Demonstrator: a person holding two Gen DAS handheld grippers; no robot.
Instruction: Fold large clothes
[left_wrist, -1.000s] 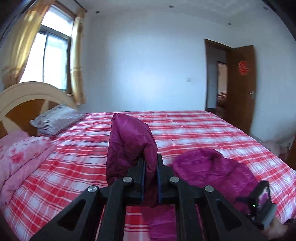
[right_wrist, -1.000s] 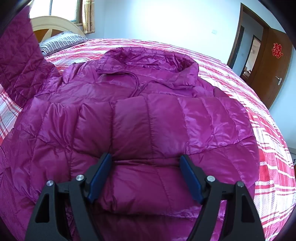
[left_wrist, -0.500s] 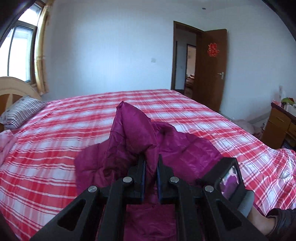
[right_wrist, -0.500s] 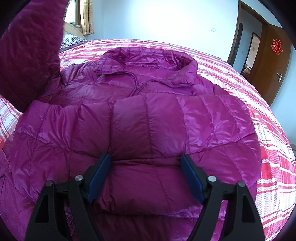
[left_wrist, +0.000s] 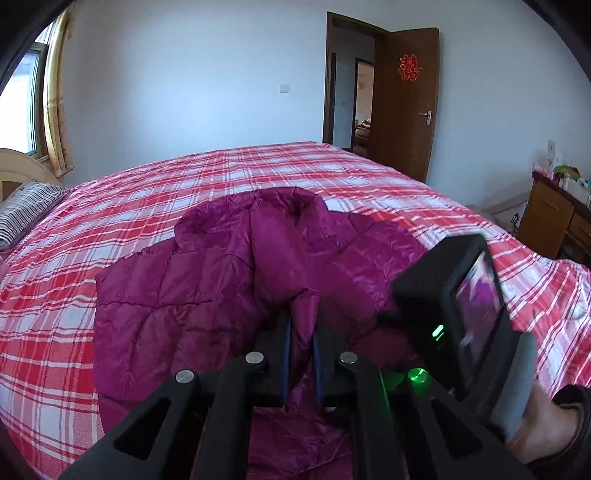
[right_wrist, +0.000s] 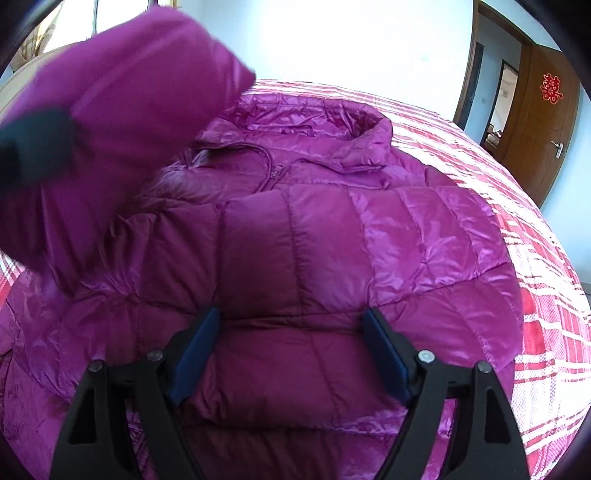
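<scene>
Now: left gripper (left_wrist: 301, 332) clamps jacket (right_wrist: 332, 229) sleeve (left_wrist: 280, 258) | right gripper (right_wrist: 291, 354) spread wide

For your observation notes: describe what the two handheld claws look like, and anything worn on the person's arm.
Both claws are matte black plastic frames with triangular cut-outs, round silver bolts and dark blue pads on the fingers. The right claw, seen from the left claw, carries a boxy black housing with a small screen, green lights and a grey handle. A dark cuff shows at the wrist.
</scene>
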